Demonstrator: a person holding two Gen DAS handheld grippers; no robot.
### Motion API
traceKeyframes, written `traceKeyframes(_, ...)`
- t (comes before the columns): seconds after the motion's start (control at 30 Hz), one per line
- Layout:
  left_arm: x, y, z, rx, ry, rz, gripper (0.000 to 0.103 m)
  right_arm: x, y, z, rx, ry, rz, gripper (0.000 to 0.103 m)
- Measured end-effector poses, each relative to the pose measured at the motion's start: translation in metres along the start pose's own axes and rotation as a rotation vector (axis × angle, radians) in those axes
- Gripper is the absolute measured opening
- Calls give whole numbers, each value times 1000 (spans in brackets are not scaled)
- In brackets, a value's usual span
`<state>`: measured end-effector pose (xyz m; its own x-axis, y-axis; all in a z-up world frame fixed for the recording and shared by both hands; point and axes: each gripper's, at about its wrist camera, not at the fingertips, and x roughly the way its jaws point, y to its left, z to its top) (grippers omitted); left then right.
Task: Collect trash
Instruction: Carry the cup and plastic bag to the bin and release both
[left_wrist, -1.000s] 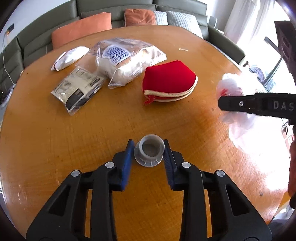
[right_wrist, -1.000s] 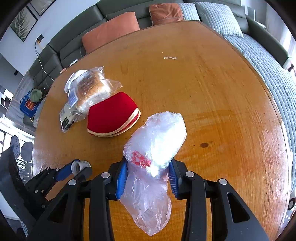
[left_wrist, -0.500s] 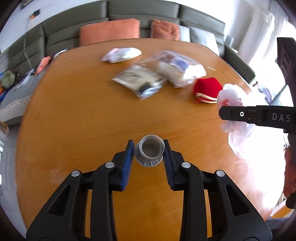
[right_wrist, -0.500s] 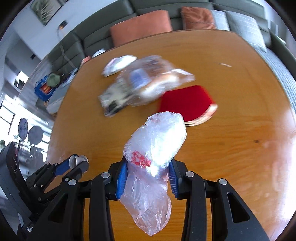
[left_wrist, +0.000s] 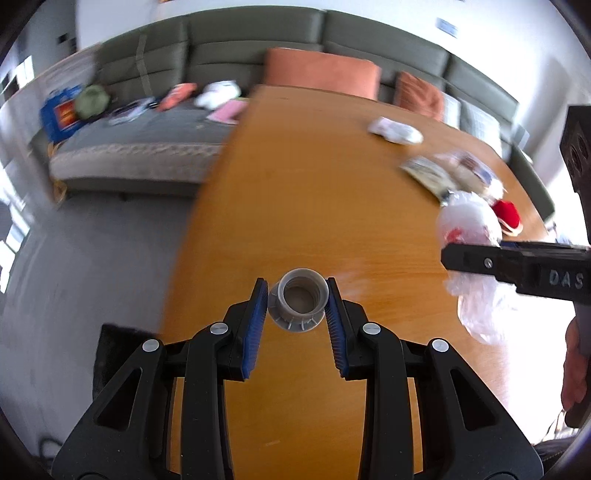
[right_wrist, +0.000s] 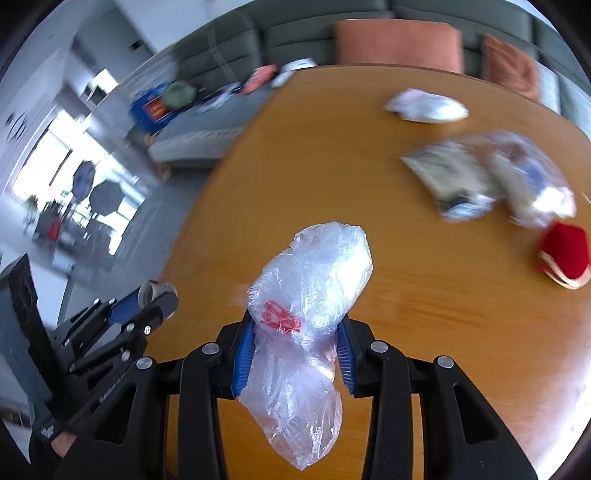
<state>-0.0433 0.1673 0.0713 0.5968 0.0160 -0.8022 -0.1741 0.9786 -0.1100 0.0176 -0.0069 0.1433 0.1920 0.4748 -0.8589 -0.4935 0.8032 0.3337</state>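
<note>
Left gripper (left_wrist: 296, 300): clamped on a small grey plastic cap (left_wrist: 298, 304), its blue pads pressed to both sides of the ribbed collar, the open mouth facing forward; held above the near edge of the wooden table (left_wrist: 314, 192).

Right gripper (right_wrist: 295, 341): closed on a crumpled clear plastic bag (right_wrist: 310, 291) with a red mark on it, the upper part bulging out ahead of the fingers and the loose tail hanging below them.

Table, far right: a white wad (right_wrist: 424, 105), a printed packet (right_wrist: 448, 177), a clear bag of bread (right_wrist: 532, 181) and a red pouch (right_wrist: 565, 254) lie together near the far side, well apart from both grippers; all are motion-blurred, so finer detail cannot be read.

Beyond the table: grey floor (left_wrist: 92, 266) to the left and a green sofa (left_wrist: 155, 122) with orange cushions and scattered items; no bin is visible in either view.

Step in hand: by the look of it, the carry, with both pieces of trash lifted clear of the table and both views aimed past its left edge.

Next move: likely calls for finding the bin off the table's left side, bringing each gripper over its opening and only then releasing, the cap first or the bag first as reach allows. The limp bag may cling to the pads, so a full opening seems wise.
</note>
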Motion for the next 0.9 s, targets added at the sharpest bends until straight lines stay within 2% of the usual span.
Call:
traceKeyframes(0.3, -38, 116, -32, -190, -23, 154, 31, 39, 140, 8, -280, 65, 107, 40)
traceKeyframes(0.47, -53, 177, -57, -316, -10, 232, 31, 63, 203, 10, -388, 96, 157, 40)
traceKeyframes(0.77, -70, 251, -90, -439, 25, 339, 31, 116, 298, 12, -524, 166, 216, 40)
traceKeyframes(0.83, -70, 267, -92, -461, 44, 378, 31, 131, 320, 14, -550, 191, 236, 45)
traceKeyframes(0.87, -69, 275, -94, -477, 61, 394, 32, 136, 327, 15, -558, 198, 225, 57)
traceKeyframes(0.9, -69, 285, -96, -500, 79, 423, 54, 142, 336, 18, -565, 191, 199, 64)
